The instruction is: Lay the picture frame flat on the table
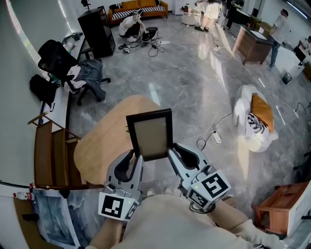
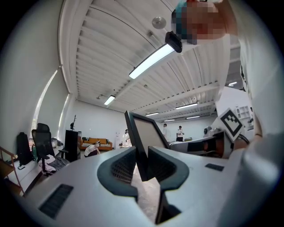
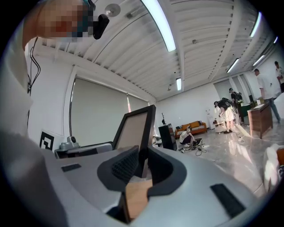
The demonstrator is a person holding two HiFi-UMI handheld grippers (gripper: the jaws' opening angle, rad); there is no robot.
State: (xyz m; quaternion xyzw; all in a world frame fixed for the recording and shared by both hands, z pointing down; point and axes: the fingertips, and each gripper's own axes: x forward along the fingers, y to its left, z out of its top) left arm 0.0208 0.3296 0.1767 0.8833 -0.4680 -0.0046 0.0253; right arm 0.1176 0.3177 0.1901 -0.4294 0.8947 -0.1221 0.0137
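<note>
Now I hold the picture frame (image 1: 150,132) with both grippers. My left gripper (image 2: 141,163) has its jaws nearly together, pinching the lower left edge of the frame. My right gripper (image 3: 143,163) is just as narrow, pinching the lower right edge. The frame stands upright between the two grippers, over the round wooden table (image 1: 104,141). I cannot tell if it touches the table.

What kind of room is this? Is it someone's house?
Probably a big open office or workshop, not a house: a wide shiny grey floor, a black office chair, long strip lights overhead, and an orange sofa far off.
</note>
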